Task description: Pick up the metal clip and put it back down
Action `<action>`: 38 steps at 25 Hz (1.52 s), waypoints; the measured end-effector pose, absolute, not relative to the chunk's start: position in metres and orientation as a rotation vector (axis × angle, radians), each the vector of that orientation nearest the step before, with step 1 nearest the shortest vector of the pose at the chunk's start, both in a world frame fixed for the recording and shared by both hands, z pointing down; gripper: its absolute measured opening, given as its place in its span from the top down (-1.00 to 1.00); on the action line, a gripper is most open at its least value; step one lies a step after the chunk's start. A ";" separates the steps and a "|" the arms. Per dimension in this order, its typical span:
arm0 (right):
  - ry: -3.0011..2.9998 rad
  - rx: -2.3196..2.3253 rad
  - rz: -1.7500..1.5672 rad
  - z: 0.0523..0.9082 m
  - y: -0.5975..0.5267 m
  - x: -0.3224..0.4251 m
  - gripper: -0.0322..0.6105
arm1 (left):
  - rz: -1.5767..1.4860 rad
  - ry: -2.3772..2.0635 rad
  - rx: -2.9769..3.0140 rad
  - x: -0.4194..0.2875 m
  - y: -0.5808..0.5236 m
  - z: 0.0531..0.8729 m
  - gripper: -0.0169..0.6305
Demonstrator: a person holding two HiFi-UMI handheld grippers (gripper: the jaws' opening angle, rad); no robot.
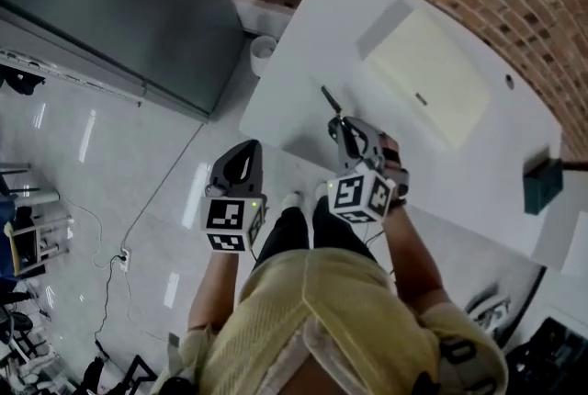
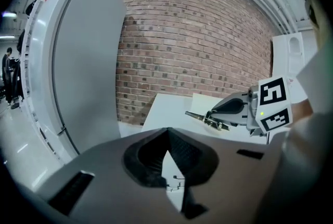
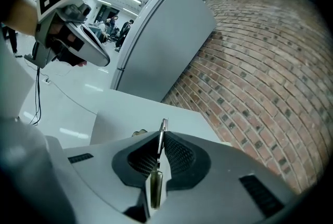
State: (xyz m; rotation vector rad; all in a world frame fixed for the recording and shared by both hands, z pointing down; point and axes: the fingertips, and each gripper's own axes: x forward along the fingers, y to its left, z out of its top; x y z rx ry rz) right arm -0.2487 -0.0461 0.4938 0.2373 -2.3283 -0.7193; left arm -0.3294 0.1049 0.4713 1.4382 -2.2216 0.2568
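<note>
Right tongs (image 3: 162, 135) clamped edge-on on the metal clip (image 3: 156, 186), holding it clear above the bench (image 1: 303, 44) near its left edge, so set-down looks next. Left tongs (image 2: 167, 133) closed on nothing, parked off-bench.

Right tool (image 3: 160, 140) on clip (image 3: 163, 126) (left tool (image 2: 167, 132) closed)
</note>
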 end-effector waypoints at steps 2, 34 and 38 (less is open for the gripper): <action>-2.321 0.273 -0.712 0.489 -0.045 -0.242 0.83 | 0.268 -2.206 1.494 -0.329 0.099 0.467 0.98; -2.250 0.722 -0.557 0.437 -0.141 -0.067 0.83 | 0.382 -1.831 2.003 -0.184 -0.052 0.448 0.98; -2.252 0.762 -0.564 0.432 -0.180 -0.034 0.83 | 0.405 -1.788 2.051 -0.146 -0.092 0.448 0.98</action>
